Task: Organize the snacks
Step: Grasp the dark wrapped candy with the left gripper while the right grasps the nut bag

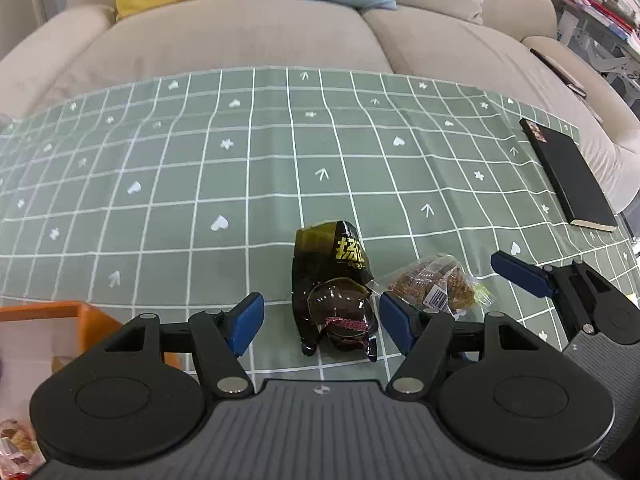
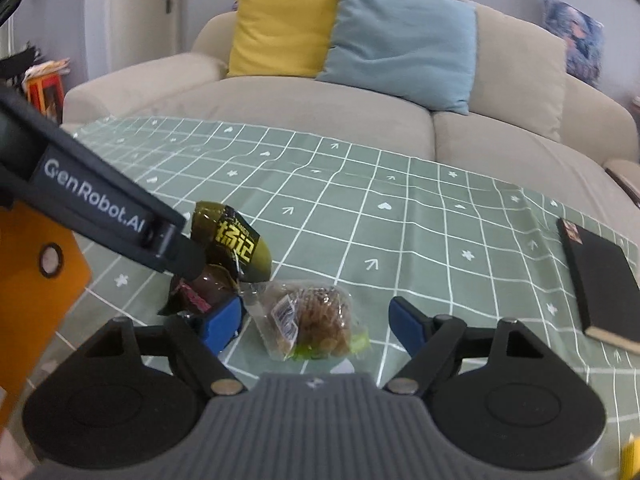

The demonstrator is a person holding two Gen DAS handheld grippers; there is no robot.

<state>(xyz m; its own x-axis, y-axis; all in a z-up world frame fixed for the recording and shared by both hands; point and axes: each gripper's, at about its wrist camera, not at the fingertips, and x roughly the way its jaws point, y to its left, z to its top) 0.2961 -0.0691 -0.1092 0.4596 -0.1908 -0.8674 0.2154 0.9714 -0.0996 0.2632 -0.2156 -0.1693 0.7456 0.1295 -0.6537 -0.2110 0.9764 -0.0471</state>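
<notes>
A dark snack packet with gold lettering (image 1: 334, 280) lies on the green checked tablecloth (image 1: 240, 168), between the blue pads of my open left gripper (image 1: 322, 320). A clear-wrapped brown cake (image 1: 436, 284) lies just right of it. In the right wrist view the cake (image 2: 316, 316) sits between the pads of my open right gripper (image 2: 320, 320), and the dark packet (image 2: 228, 252) is to its left, partly hidden by the left gripper's arm (image 2: 100, 208). The right gripper's fingers (image 1: 520, 272) show at the right of the left wrist view.
An orange box (image 1: 60, 320) stands at the left, also in the right wrist view (image 2: 36, 280). A black notebook (image 1: 568, 172) lies at the table's right edge. A beige sofa (image 1: 280, 32) with yellow and blue cushions is behind the table.
</notes>
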